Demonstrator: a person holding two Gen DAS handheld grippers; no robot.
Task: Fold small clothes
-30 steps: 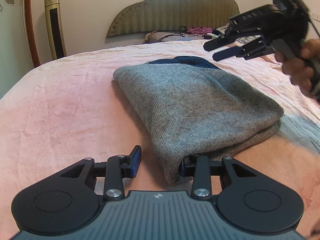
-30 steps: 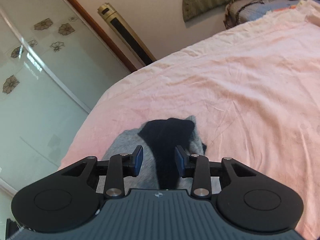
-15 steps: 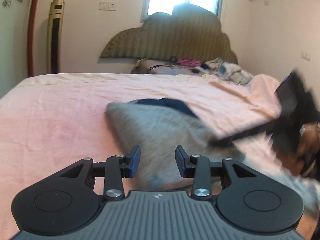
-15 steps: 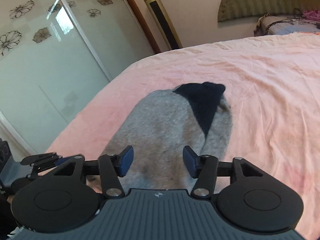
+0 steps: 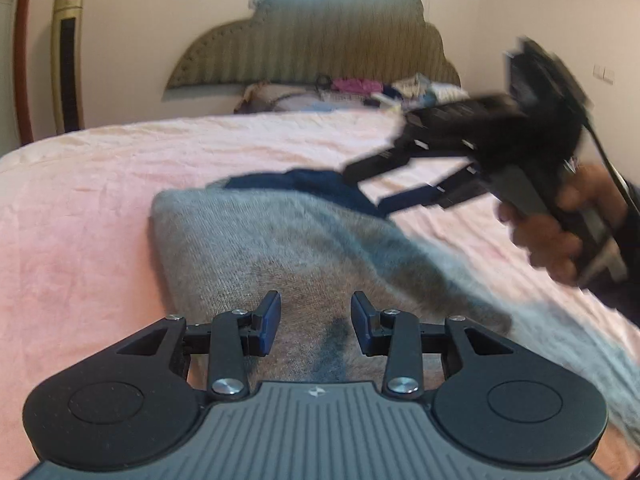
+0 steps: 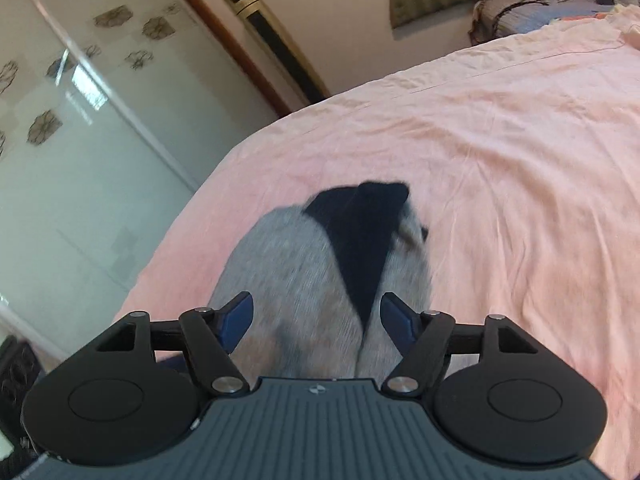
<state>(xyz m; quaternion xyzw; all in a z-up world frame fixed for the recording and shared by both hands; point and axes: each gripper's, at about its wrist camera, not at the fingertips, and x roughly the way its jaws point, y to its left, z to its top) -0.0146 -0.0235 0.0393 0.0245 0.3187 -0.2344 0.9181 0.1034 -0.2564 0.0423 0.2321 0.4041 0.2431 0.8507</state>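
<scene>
One grey knitted garment [image 5: 280, 248] lies folded on the pink bed [image 5: 88, 208], with a dark navy part [image 5: 320, 184] showing at its far end. In the left wrist view its long axis runs from the near edge of the bed, under the camera, away toward the padded headboard [image 5: 320, 48], leaning a little to the left; the navy part sits at the end nearer the headboard. In the right wrist view the same garment [image 6: 296, 264] stretches away from the camera toward the bed's far left corner, and the navy piece [image 6: 360, 240] forms a wedge whose tip points back at the camera. The left gripper [image 5: 315, 322] hangs low over the near end of the garment, its two fingers partly apart with nothing between the blue pads. The right gripper [image 6: 316, 312] has its two fingers standing wide, having just been opening, with grey knit seen below the gap but no cloth pinched. From the left camera that right gripper [image 5: 366, 188] is blurred, held by a hand [image 5: 552, 232] at the right side of the bed, its fingertips near the navy end. Loose clothes [image 5: 356, 86] are heaped by the headboard, too blurred to count.
</scene>
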